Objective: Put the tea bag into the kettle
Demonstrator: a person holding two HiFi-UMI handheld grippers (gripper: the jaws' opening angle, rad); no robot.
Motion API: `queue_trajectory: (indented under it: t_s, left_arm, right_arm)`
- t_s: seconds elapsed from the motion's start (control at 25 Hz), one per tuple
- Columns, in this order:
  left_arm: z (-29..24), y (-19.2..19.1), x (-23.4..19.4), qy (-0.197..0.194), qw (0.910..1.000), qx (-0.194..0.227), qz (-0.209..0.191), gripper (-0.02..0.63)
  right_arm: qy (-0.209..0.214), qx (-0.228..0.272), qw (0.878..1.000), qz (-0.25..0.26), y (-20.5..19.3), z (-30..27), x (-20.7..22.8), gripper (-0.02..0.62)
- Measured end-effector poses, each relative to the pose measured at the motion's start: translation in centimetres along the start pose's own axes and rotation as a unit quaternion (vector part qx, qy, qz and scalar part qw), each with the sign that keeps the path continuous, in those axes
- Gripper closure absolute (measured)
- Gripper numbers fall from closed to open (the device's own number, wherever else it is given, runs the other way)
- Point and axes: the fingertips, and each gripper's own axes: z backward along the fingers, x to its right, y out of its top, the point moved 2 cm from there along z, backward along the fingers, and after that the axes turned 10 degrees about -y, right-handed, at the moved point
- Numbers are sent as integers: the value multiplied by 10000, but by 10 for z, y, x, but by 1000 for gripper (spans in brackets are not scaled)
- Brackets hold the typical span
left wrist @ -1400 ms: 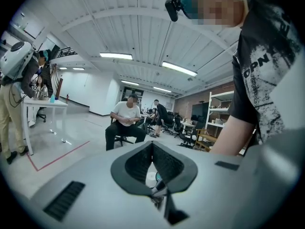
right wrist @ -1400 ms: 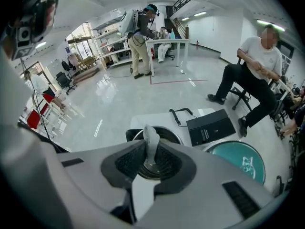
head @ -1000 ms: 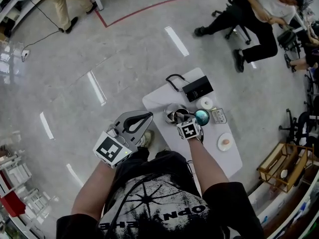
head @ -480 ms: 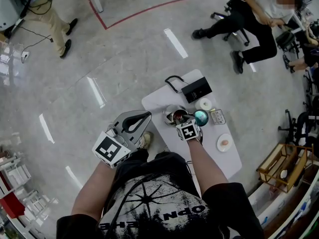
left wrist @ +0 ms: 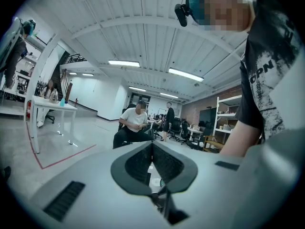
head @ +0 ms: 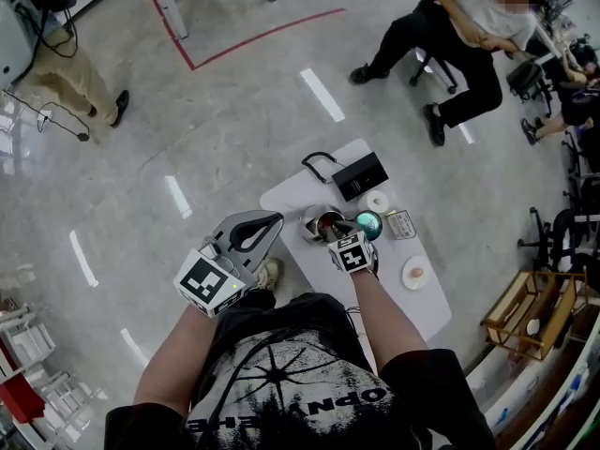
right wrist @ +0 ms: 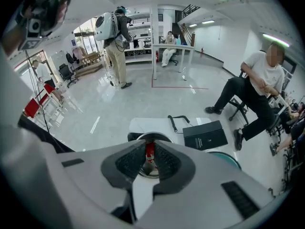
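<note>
Over the kettle (right wrist: pixel 157 135) mouth: right gripper (right wrist: pixel 149 146) poised, red tea bag (right wrist: pixel 150 152) hanging between its jaws, directly above the opening. Kettle stands open on the table (head: pixel 291 195). A teal lid (head: pixel 367 223) lies just beside the kettle, on the person's right.

Step in hand, as judged: the drop. Bag is lined up over the kettle but not yet inside it.

Right jaws: narrow gap, closing at this moment, bag between them. The pads appear to press on it, so I read it as gripped. Nothing else is touched. The jaws look clear of the kettle rim; how high above it cannot be told.

Left gripper (left wrist: pixel 152 149): jaws together, nothing between them. It is held off the table edge, well away from the kettle, with no part in this step.

Next move calls for:
- Lower the bag a little toward the kettle mouth.
- Keep it centred so it clears the rim.
- Part the jaws enough for it to fall.

Risk, judged: a light bag may cling to a pad or catch on the rim rather than drop cleanly.
</note>
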Motion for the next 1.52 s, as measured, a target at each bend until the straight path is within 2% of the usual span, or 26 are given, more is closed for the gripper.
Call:
queue_trajectory:
  t_s: [0.12, 0.24, 0.44, 0.64, 0.92, 1.16, 1.36, 1.52]
  left_arm:
    - [-4, 5, 8, -119, 9999, 15, -78, 600]
    - [-7, 9, 15, -235, 9996, 19, -166, 600]
    - [-12, 13, 24, -427, 9987, 22, -291, 600]
    - [-23, 29, 34, -662, 9968, 165, -407, 599]
    - [-38, 60, 51, -1116, 9918, 412, -461, 600]
    - [-52, 80, 68, -1501, 9850, 425, -743, 600]
    - [-59, 93, 91, -1836, 9770, 416, -1000, 600]
    - [-61, 94, 98, -1972, 9753, 393, -920, 600]
  right_arm:
    - [39, 301, 9992, -256, 11, 17, 2, 576]
    - [140, 796, 9953, -538, 35, 45, 3, 584]
    - [286, 1859, 9811, -448, 75, 103, -2, 585]
    - [140, 2906, 9567, -107, 115, 172, -5, 586]
    - [-458, 4006, 9151, 51, 151, 277, 14, 586]
    - [-981, 4498, 8877, 101, 151, 343, 29, 586]
    - [-1364, 4600, 8773, 83, 135, 369, 33, 586]
    - [-1537, 4734, 8671, -214, 123, 379, 35, 586]
